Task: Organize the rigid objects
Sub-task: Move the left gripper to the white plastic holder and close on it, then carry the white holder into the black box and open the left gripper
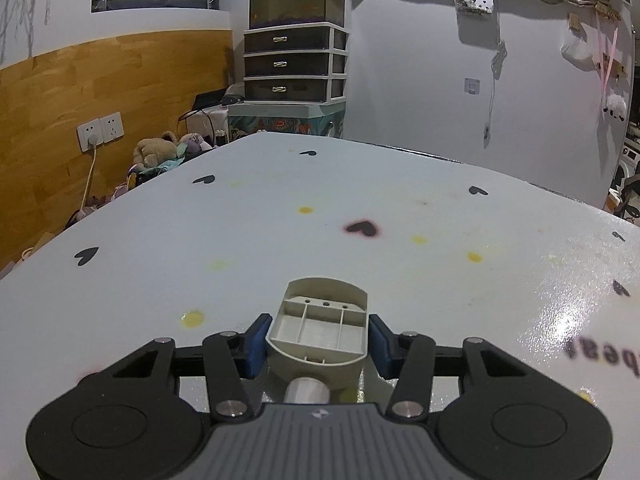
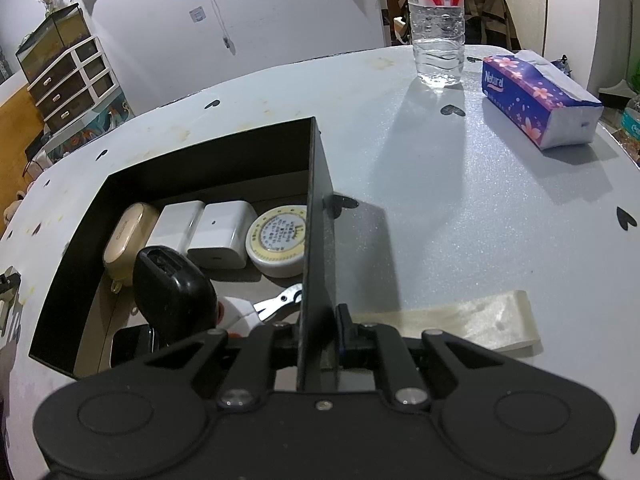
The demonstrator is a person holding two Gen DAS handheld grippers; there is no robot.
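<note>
In the left wrist view, my left gripper [image 1: 318, 340] is shut on a beige plastic part [image 1: 320, 328] with ribbed compartments and a white round stub, held just above the pale table [image 1: 360, 200]. In the right wrist view, my right gripper [image 2: 318, 332] is shut on the right wall of a black open box [image 2: 316, 216]. Inside the box lie a gold earbud case [image 2: 126, 236], two white chargers [image 2: 216, 234], a round cream tin [image 2: 276, 240], a black car key [image 2: 170, 284] and metal nail clippers [image 2: 276, 300].
A water bottle [image 2: 438, 24] and a purple tissue pack [image 2: 536, 98] stand at the table's far right. A beige strip [image 2: 472, 320] lies on the table right of the box. Drawers with a fish tank [image 1: 296, 40] stand beyond the table.
</note>
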